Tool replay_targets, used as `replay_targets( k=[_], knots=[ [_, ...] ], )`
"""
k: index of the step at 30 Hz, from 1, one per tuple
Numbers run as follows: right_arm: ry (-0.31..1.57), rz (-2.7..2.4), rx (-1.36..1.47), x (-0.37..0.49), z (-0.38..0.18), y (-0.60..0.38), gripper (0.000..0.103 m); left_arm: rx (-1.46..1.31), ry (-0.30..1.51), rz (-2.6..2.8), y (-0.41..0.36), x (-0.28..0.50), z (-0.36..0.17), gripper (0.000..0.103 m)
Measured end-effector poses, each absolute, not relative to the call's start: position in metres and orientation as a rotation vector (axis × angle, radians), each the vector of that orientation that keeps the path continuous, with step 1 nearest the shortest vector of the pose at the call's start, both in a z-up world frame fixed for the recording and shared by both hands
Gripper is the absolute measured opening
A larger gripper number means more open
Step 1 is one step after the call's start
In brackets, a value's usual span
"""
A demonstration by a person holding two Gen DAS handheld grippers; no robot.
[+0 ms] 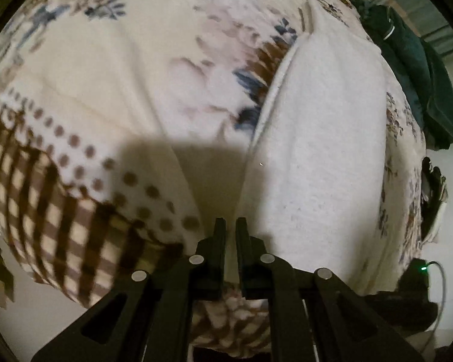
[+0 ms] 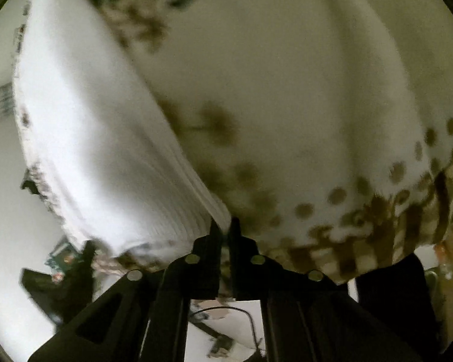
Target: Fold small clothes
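A small white garment (image 1: 323,138) lies on a floral and checked blanket (image 1: 111,96). My left gripper (image 1: 231,221) is shut on the garment's near left edge, the cloth pinched between the black fingers. In the right wrist view the same white garment (image 2: 84,138) runs up the left side with a ribbed hem near the fingers. My right gripper (image 2: 225,223) is shut on that ribbed corner. The view is blurred. The other end of the garment is out of view.
The blanket (image 2: 302,75) covers the whole surface. Dark green clothing (image 1: 413,69) is piled at the far right edge. A dark device with a green light and cable (image 1: 419,271) sits at the near right. A black object (image 2: 63,277) lies below left.
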State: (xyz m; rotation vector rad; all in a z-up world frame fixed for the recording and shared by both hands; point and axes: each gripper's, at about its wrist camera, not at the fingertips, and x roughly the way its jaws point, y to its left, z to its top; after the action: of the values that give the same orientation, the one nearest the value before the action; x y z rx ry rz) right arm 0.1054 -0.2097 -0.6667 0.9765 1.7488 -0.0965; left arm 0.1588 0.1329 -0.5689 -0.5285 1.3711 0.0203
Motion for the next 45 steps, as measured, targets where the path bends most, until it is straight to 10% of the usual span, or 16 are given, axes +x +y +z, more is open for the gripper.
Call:
replay_targets(
  k=[4, 8, 22, 27, 30, 45],
  knots=[
    [1.699, -0.035, 1.021, 0.106, -0.661, -0.214, 0.003, -0.541, 1.394, 0.000, 0.117, 0.165, -0.584, 0.028],
    [1.677, -0.011, 1.051, 0.109, -0.649, -0.223, 0.003, -0.506, 1.352, 0.025, 0.108, 0.164, -0.585, 0.007],
    [1.837, 0.115, 0.883, 0.138, -0.672, -0.181, 0.005, -0.597, 1.329, 0.023, 0.143, 0.160, -0.577, 0.011],
    [1.835, 0.223, 0.902, 0.141, -0.646, -0.196, 0.057, -0.610, 1.316, -0.012, 0.144, 0.152, -0.556, 0.029],
    [1.777, 0.229, 0.930, 0.145, -0.632, -0.210, 0.057, -0.609, 1.316, -0.013, 0.147, 0.153, -0.558, 0.053],
    [1.615, 0.298, 1.155, 0.183, -0.678, -0.177, 0.060, -0.626, 1.368, -0.188, 0.135, 0.192, -0.604, 0.054]
  ],
)
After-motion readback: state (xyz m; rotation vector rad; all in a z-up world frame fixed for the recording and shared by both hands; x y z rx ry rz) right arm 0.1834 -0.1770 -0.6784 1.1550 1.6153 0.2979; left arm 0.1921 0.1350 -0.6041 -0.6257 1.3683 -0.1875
